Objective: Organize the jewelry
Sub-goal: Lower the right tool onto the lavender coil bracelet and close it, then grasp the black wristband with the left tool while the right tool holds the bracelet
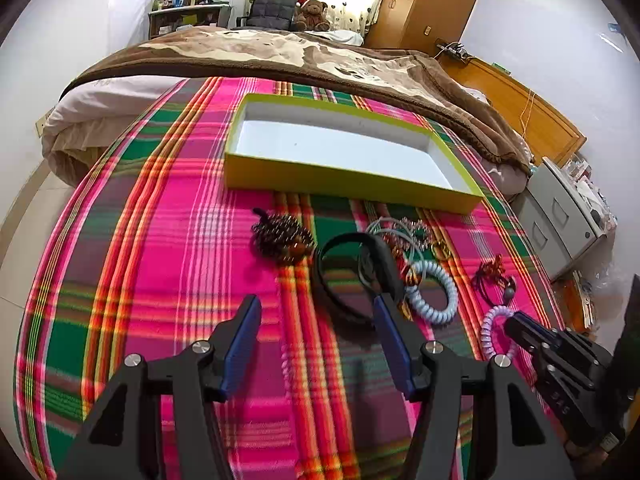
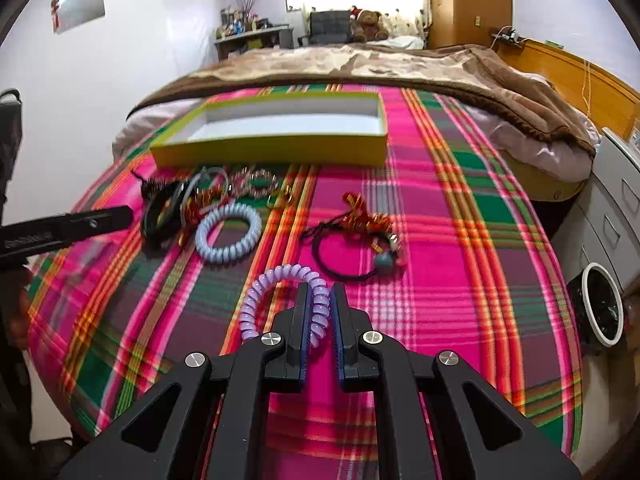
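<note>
Nearest the right wrist camera, the right gripper has its jaws clamped on one side of the purple coil tie, the rest of the loop arcing out to the left over the plaid blanket; gripping a single strand rather than the whole ring looks like the easy way to lift so springy a thing. Only this view shows the pinch itself: from the left wrist, the same gripper enters at the lower right with its tip against the tie, but the contact is hidden. The left gripper stands wide open with nothing between its blue pads, poised near the black band, likely waiting its turn. Just beyond lie the pale blue coil tie and the black cord with red ribbon, well apart from each other, with a tangled heap of bangles behind. Farthest, the yellow-green box sits empty, the probable destination; the left view shows its white floor more fully.
</note>
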A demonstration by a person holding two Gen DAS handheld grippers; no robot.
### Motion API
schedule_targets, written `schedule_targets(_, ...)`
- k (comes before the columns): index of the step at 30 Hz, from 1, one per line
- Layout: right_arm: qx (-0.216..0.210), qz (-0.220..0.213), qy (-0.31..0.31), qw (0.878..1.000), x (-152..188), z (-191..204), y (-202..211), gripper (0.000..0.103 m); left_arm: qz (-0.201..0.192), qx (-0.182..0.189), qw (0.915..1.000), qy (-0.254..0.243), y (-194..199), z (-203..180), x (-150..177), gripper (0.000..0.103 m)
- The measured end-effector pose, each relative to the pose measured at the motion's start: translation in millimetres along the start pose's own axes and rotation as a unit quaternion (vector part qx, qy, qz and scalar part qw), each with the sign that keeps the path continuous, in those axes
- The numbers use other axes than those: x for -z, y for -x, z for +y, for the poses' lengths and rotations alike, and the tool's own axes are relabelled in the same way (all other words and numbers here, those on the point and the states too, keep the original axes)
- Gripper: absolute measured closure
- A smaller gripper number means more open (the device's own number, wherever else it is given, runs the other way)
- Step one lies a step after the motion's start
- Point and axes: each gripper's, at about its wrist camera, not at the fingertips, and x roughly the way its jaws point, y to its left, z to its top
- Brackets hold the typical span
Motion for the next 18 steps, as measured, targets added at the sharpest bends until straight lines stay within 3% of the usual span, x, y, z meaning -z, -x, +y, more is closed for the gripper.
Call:
schedule_targets(8, -0.001, -0.018, -0.009, 1.0, -10.8, -8.4, 7.4, 0.093, 0.017, -0.023, 0.9996, -0.004, -20.8, -7.1, -6.9, 0.048)
schedule_targets(10, -0.002, -0.019, -0.013, 1.0, -12.6, -10.7, 6.7, 0.093, 0.029, -0.035, 0.9989, -0.009, -27.6, -7.8, -7.2, 0.058)
schedule_targets(13, -0.008, -0.022, -0.019, 1.0, -14.4, -12.8, 7.5, 0.093, 0.026, -0.047, 0.9982, -0.028, -27.4, -12.1, -6.3, 0.066)
schedule_targets(18, -0.009, -0.023, -0.021, 0.999, -16.3, -14.3, 6.0, 0.093, 0.034, -0.04, 0.9974, -0.051, -30.1, -20.0, -7.4, 0.084)
